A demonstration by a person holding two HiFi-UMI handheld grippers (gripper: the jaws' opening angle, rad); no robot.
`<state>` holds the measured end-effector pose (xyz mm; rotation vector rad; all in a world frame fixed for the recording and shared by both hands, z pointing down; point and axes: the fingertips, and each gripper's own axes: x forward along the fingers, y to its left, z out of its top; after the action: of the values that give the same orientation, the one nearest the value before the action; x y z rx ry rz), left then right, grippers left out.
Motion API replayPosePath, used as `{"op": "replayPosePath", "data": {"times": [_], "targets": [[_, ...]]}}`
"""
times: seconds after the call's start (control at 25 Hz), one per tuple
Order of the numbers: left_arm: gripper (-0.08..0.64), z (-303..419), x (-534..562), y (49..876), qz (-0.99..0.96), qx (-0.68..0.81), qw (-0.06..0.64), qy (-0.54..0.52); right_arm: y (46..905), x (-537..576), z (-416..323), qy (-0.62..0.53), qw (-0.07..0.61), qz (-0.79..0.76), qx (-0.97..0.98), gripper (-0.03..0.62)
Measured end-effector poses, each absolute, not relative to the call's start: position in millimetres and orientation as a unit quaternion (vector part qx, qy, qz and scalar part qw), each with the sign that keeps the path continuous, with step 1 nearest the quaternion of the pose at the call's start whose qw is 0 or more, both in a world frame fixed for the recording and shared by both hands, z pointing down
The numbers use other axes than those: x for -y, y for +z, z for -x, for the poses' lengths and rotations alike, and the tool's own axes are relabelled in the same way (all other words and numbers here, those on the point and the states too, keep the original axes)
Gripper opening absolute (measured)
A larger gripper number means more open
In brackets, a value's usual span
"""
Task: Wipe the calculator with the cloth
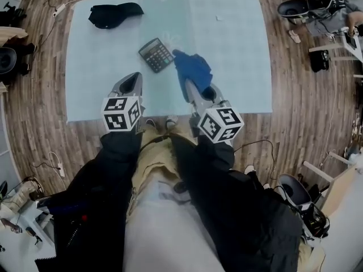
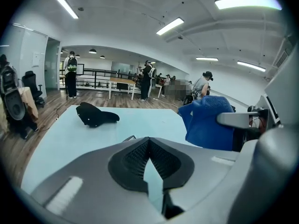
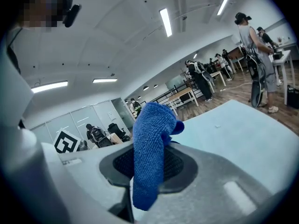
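A dark calculator (image 1: pixel 156 55) lies flat on the pale blue table cover (image 1: pixel 232 44), near its middle. A blue cloth (image 1: pixel 193 69) hangs bunched just right of the calculator, with one corner reaching toward it. My right gripper (image 1: pixel 191 85) is shut on the cloth. In the right gripper view the cloth (image 3: pixel 152 148) stands up between the jaws and drapes down over them. My left gripper (image 1: pixel 132 83) hovers below and left of the calculator, shut with nothing in it (image 2: pixel 148 143). From the left gripper view the cloth (image 2: pixel 208 122) shows at the right.
A black cap (image 1: pixel 113 14) lies at the table's far left corner, also seen as a cap (image 2: pixel 95 114) in the left gripper view. Office chairs (image 1: pixel 303 5) and cables stand on the wood floor around the table. Several people stand far off.
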<state>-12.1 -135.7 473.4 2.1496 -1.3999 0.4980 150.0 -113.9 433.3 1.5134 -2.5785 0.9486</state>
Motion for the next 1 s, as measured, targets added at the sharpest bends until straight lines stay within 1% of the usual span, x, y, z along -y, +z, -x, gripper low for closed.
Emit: {"op": "replayPosePath", "data": {"times": [0.28, 0.76, 1.0], "targets": [[0.0, 30, 137, 509, -0.768, 0.529, 0.299, 0.204, 464, 131, -139, 0.328, 0.043, -0.464, 0.822, 0.094], [0.002, 49, 158, 592, -0.746, 0.49, 0.38, 0.241, 542, 162, -98, 0.375, 0.134, -0.46, 0.794, 0.094], [0.002, 61, 171, 616, -0.738, 0.476, 0.405, 0.254, 571, 188, -84, 0.379, 0.163, -0.461, 0.786, 0.094]]}}
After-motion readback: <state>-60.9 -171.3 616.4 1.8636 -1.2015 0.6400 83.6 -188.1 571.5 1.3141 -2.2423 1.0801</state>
